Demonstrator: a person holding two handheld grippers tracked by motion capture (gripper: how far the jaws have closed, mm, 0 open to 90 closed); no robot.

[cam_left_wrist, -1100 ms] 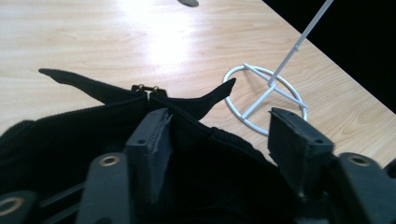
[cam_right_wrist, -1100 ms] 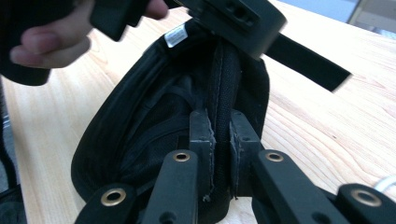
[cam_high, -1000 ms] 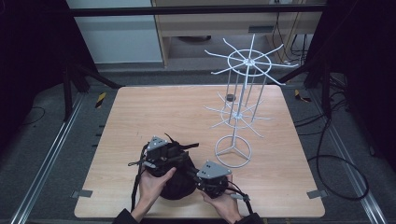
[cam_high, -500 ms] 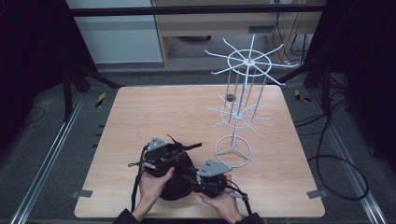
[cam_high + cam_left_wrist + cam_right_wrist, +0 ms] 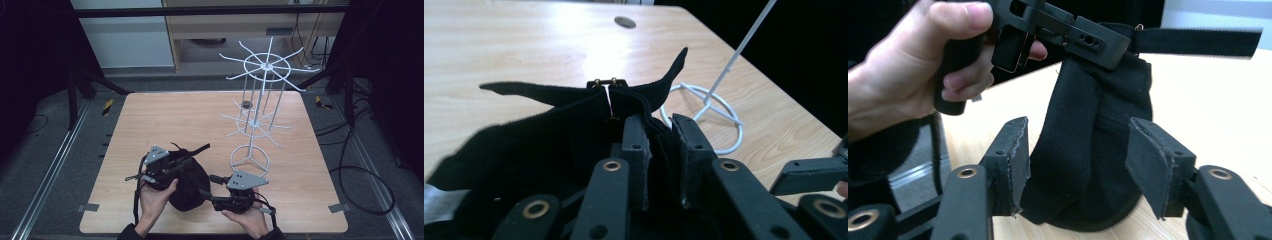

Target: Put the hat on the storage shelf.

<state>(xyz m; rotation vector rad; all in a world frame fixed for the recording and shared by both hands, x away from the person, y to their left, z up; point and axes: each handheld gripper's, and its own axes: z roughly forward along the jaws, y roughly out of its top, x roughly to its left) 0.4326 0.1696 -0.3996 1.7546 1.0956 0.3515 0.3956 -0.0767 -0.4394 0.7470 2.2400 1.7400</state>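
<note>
A black fabric pouch (image 5: 186, 190) stands near the table's front edge between my two hands. My left gripper (image 5: 181, 165) is shut on the pouch's top rim; in the left gripper view its jaws (image 5: 661, 132) pinch the black cloth just below two strap ends (image 5: 544, 92) that spread left and right. My right gripper (image 5: 209, 196) points at the pouch from the right. In the right gripper view it (image 5: 1079, 127) is open, one jaw on each side of the pouch body (image 5: 1093, 155), not touching it. The left gripper (image 5: 1068, 35) and its hand (image 5: 908, 65) hold the pouch from above.
A white wire display rack (image 5: 260, 95) with two tiers of spokes stands on a ring base (image 5: 249, 159), just right of the pouch and behind the right gripper. A small dark disc (image 5: 246, 104) lies on the wooden table (image 5: 165, 120) farther back.
The left gripper has shifted slightly left with the pouch rim, and the right gripper slightly right. The pouch stays in place.
</note>
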